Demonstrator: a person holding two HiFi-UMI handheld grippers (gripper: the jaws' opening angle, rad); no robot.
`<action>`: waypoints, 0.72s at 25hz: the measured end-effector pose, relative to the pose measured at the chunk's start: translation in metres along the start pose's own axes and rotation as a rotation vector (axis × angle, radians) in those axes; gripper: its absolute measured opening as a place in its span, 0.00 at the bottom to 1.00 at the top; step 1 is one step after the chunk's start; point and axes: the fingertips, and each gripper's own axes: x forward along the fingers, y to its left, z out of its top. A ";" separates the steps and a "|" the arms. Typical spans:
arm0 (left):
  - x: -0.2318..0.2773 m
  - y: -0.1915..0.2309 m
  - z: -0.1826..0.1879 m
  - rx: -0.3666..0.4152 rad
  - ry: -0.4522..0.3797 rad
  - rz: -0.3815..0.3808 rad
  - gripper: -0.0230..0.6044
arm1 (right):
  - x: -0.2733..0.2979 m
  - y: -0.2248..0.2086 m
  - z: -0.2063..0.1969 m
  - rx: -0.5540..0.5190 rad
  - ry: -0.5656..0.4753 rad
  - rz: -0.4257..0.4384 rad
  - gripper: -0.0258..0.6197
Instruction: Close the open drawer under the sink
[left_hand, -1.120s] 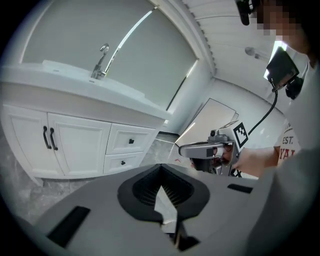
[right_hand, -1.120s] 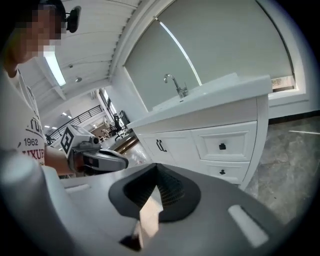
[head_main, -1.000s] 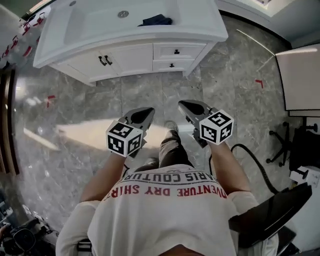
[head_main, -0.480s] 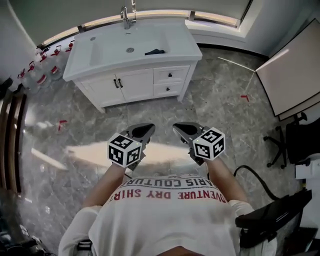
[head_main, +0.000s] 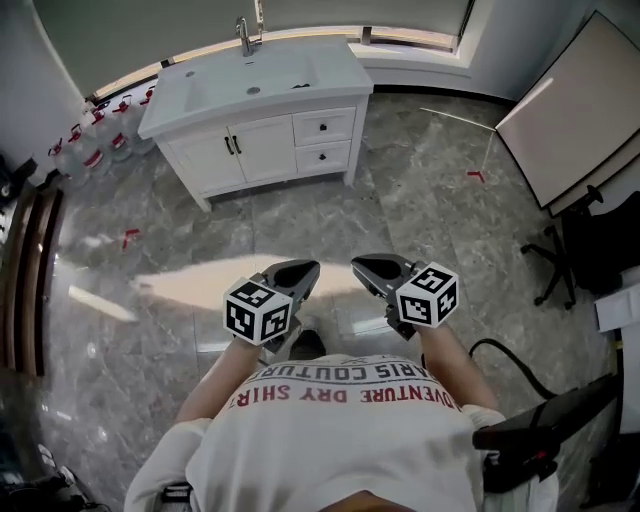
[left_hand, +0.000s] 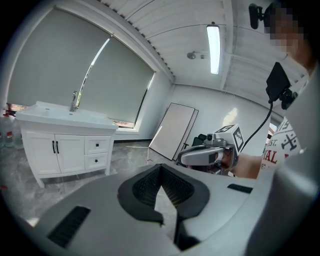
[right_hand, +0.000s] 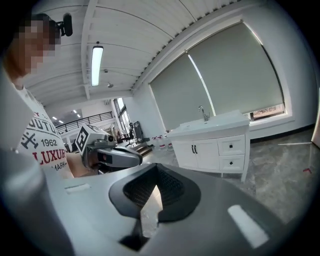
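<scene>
The white sink cabinet (head_main: 262, 148) stands far ahead at the top of the head view, well out of reach. Its two small drawers, the upper drawer (head_main: 323, 126) and the lower drawer (head_main: 322, 157), both sit flush with the cabinet front. They also look flush in the left gripper view, upper drawer (left_hand: 97, 145), and in the right gripper view, upper drawer (right_hand: 232, 146). My left gripper (head_main: 300, 270) and right gripper (head_main: 368, 266) are held side by side at waist height. Both are shut, tips together, holding nothing.
Several water bottles (head_main: 95, 140) line the wall left of the cabinet. A large white panel (head_main: 565, 100) leans at the right, with an office chair (head_main: 590, 260) and a black cable (head_main: 505, 350) below it. Wooden steps (head_main: 25, 270) run along the left edge.
The cabinet has shrunk and slid toward the top of the head view as the person backs away from it. Both grippers stay shut in front of the body.
</scene>
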 end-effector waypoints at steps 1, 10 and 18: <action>-0.009 -0.023 -0.017 -0.002 0.006 -0.004 0.04 | -0.019 0.017 -0.016 0.014 0.000 -0.001 0.04; -0.071 -0.176 -0.071 0.067 0.034 -0.030 0.04 | -0.130 0.130 -0.058 -0.004 -0.026 -0.001 0.04; -0.097 -0.216 -0.083 0.091 0.027 -0.016 0.04 | -0.167 0.166 -0.076 -0.022 -0.039 -0.003 0.04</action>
